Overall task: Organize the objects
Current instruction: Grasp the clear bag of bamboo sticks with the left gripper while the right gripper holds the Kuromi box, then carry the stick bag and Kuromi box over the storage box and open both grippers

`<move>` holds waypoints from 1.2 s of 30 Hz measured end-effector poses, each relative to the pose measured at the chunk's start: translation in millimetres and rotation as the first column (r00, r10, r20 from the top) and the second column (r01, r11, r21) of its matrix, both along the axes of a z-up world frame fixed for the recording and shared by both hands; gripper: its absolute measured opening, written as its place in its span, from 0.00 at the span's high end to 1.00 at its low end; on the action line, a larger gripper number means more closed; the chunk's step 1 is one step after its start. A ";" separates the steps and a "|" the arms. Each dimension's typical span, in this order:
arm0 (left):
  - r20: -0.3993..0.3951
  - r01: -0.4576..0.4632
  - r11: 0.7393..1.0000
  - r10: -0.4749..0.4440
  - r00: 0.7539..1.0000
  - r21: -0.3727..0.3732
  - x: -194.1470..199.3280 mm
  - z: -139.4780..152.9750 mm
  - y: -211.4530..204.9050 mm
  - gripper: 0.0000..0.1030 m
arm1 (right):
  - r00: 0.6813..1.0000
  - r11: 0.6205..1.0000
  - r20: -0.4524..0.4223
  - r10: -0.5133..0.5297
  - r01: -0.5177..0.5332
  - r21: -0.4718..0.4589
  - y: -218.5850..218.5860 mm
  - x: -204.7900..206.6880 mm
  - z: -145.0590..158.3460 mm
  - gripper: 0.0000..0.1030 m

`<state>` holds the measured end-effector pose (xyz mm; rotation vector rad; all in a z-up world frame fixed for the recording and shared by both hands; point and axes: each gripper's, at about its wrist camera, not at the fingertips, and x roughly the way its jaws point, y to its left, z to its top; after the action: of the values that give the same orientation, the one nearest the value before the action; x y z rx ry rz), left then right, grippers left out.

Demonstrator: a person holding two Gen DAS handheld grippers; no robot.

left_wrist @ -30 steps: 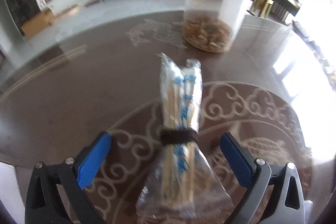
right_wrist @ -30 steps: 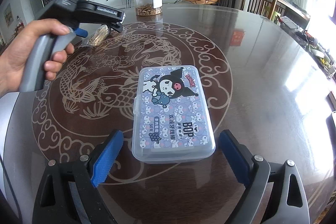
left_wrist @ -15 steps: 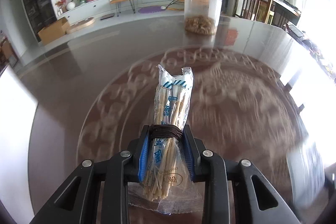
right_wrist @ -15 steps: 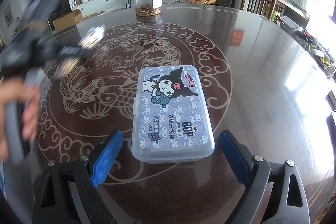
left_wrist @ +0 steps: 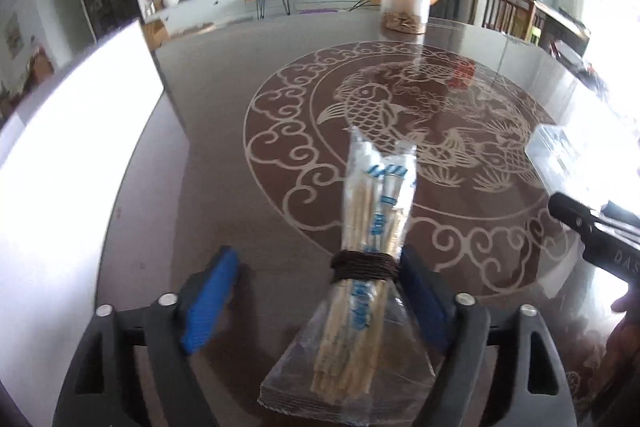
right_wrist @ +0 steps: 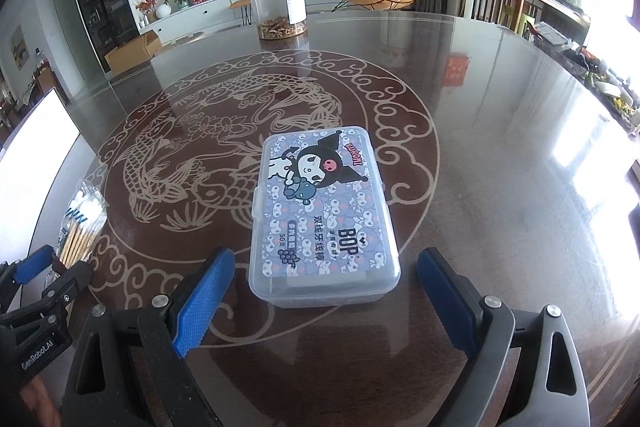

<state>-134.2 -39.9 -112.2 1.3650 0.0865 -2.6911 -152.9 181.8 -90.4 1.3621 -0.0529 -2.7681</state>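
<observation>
Swabs in a clear bag [left_wrist: 370, 259], bound by brown cord, lie between the wide-open left gripper [left_wrist: 316, 297]. Right gripper [right_wrist: 326, 301], jaws also spread, flanks a cartoon-lidded plastic box [right_wrist: 322, 215].

Floss box [left_wrist: 560, 151] cut off (glare-washed).

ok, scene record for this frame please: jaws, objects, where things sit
left gripper: jaws open, bundle between them, touching the right pad only
right gripper: jaws open, astride the near end of the box, no contact
bundle of sticks: bagged in clear plastic, tied with dark cord, lying on table
floss pick box: lid shut, flat on table
clear jar: upright, far side, black lid on
table: glossy, fish pattern
</observation>
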 end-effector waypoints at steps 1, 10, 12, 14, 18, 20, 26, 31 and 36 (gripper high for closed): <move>0.000 -0.004 1.000 0.004 1.000 0.005 1.8 -1.1 -2.7 0.14 | 1.000 1.000 0.000 -0.001 0.001 -0.001 0.2 0.3 0.0 0.10; 0.006 -0.009 1.000 0.009 1.000 -0.004 -7.4 -3.5 0.0 0.11 | 1.000 1.000 0.002 -0.004 0.004 0.001 0.6 -0.1 -0.5 0.09; 0.006 -0.010 1.000 0.010 1.000 -0.004 -7.6 -3.5 0.0 0.11 | 1.000 1.000 0.002 -0.003 0.003 0.000 0.4 -0.2 -0.4 0.09; 0.010 -0.011 1.000 0.011 1.000 -0.003 -7.7 -3.9 -0.5 0.11 | 1.000 1.000 0.001 -0.003 0.003 -0.002 0.9 -0.3 -0.8 0.10; 0.085 0.098 0.995 -0.099 0.991 0.016 -22.7 -5.2 7.3 0.00 | 1.000 0.999 -0.001 -0.003 0.003 -0.043 6.2 2.1 1.3 0.09; 0.103 0.139 0.990 -0.140 0.985 0.017 -24.7 -4.4 13.2 0.00 | 1.000 0.997 0.025 -0.002 0.003 -0.073 12.2 -0.4 3.2 0.09; 0.053 0.221 0.975 -0.221 0.974 0.003 -27.6 7.5 37.6 0.72 | 0.982 0.998 0.190 0.013 -0.003 -0.055 15.9 -40.2 12.3 0.16; 0.020 0.182 0.979 -0.185 0.983 0.093 -14.4 17.2 23.1 0.73 | 0.973 0.998 0.222 0.065 -0.063 -0.013 7.4 -37.6 19.7 0.41; -0.035 0.144 0.962 -0.140 0.990 0.231 25.6 44.2 -2.7 0.73 | 0.978 0.987 0.174 0.115 -0.093 -0.129 2.2 -0.3 50.9 0.41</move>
<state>-108.6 -42.6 -68.0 1.4610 0.3279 -2.8889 -153.2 184.0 -39.5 1.5330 -0.1487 -2.5062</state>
